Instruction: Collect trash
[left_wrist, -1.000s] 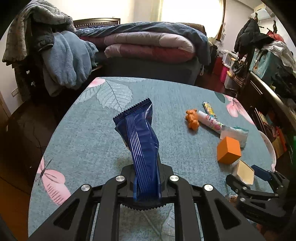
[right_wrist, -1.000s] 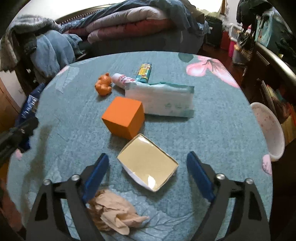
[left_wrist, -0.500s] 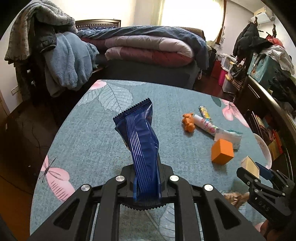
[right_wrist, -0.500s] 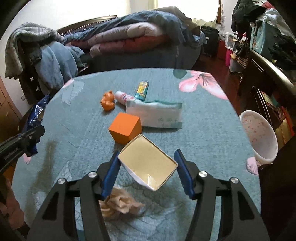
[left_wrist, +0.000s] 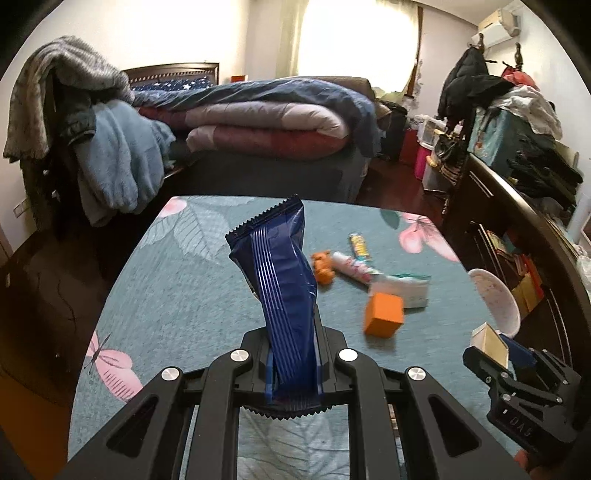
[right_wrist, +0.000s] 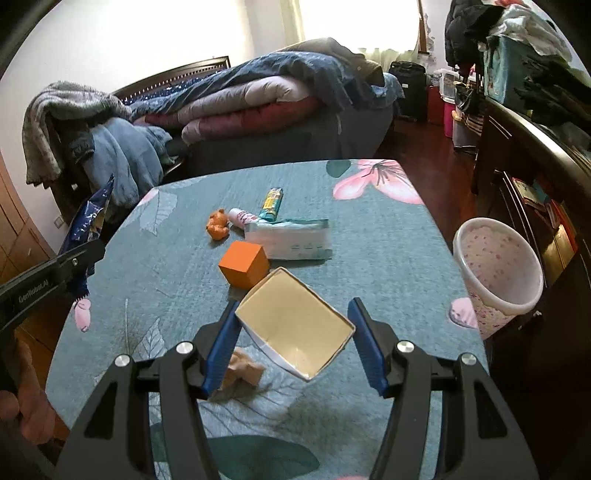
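Two pieces of trash are in your grip. Your left gripper (left_wrist: 291, 373) has its fingers pressed together on the lower end of a dark blue wrapper (left_wrist: 280, 280), which stands up from them above the table (left_wrist: 177, 295). Your right gripper (right_wrist: 293, 343) has its blue fingers (right_wrist: 221, 347) pinching an open paper box (right_wrist: 295, 325) from both sides; the box is tilted, its mouth facing the camera, and it is lifted clear of the floral table cloth.

Just below the box, beside the left blue finger, a crumpled brown paper wad (right_wrist: 242, 373) lies on the table. Farther out you have an orange cube (right_wrist: 243, 264) near a pack of tissues (right_wrist: 291, 240), with an orange toy (right_wrist: 218, 229), a small white tube (right_wrist: 242, 218) and a yellow-green stick pack (right_wrist: 271, 203) clustered just behind them. A pink speckled bin (right_wrist: 496, 273) stands off the table's right edge, beside the dark cabinet (right_wrist: 532, 155). A bed piled with folded quilts (left_wrist: 266, 125) fills the background.
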